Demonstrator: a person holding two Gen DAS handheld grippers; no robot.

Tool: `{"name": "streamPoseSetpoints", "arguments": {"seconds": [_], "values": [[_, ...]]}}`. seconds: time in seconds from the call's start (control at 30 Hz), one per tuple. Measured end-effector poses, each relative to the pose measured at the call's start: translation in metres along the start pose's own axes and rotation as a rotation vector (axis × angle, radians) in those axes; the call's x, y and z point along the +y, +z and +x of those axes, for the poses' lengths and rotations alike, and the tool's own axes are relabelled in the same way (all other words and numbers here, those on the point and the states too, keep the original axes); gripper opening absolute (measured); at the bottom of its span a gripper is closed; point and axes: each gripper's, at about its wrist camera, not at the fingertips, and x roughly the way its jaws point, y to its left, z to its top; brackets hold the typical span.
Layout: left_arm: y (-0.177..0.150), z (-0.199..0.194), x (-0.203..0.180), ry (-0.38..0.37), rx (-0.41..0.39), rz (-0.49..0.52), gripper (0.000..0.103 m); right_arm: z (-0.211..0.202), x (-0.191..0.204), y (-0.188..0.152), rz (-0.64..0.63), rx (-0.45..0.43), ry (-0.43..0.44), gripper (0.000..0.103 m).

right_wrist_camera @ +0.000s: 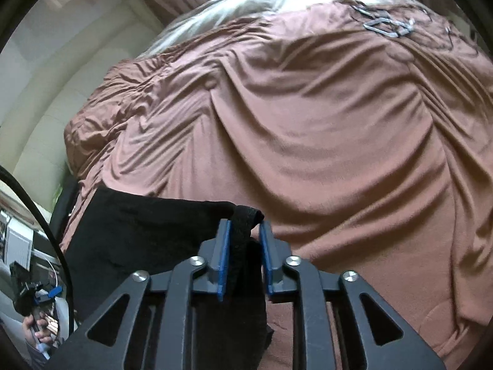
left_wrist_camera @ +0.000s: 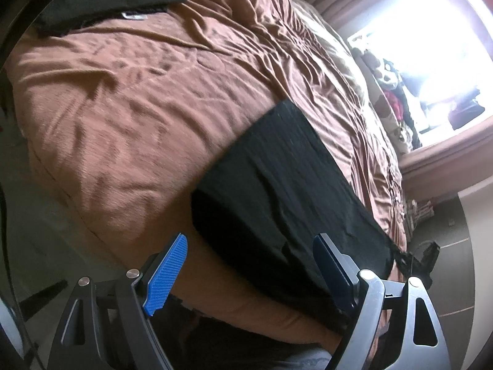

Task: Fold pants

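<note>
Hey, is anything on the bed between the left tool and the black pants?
Nothing visible. The left tool hangs open directly over the near end of the black pants, with only bare brown bedspread beside them.

Blown-out window [left_wrist_camera: 431, 46] glare, fisheye edges, soft blur

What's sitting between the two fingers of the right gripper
In the right wrist view, a bunched strip of the black pants hangs between the right gripper pads.
</note>
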Motion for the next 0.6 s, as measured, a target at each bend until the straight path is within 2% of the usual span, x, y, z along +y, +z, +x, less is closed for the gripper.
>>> {"name": "streamPoseSetpoints", "arguments": {"seconds": [0.03, 0.07, 0.1, 0.47, 0.6], "values": [[0.002, -0.002, 0.003, 0.003, -0.009, -0.005, 0.085, -0.002, -0.001, 0.0, 0.007, -0.005, -0.005, 0.037], [0.002, -0.002, 0.005, 0.005, -0.014, -0.006, 0.085, -0.007, -0.002, -0.002, 0.023, -0.015, 0.0, 0.052], [0.004, -0.002, 0.008, 0.008, -0.018, -0.005, 0.085, -0.01, -0.002, -0.004, 0.029, -0.02, 0.006, 0.06], [0.022, 0.022, 0.02, 0.004, -0.023, 0.027, 0.085, -0.034, 0.002, -0.065, 0.071, 0.036, 0.044, 0.061], [0.025, 0.034, 0.02, -0.023, -0.012, 0.039, 0.085, -0.038, -0.001, -0.088, 0.108, 0.067, 0.038, 0.061]]}}
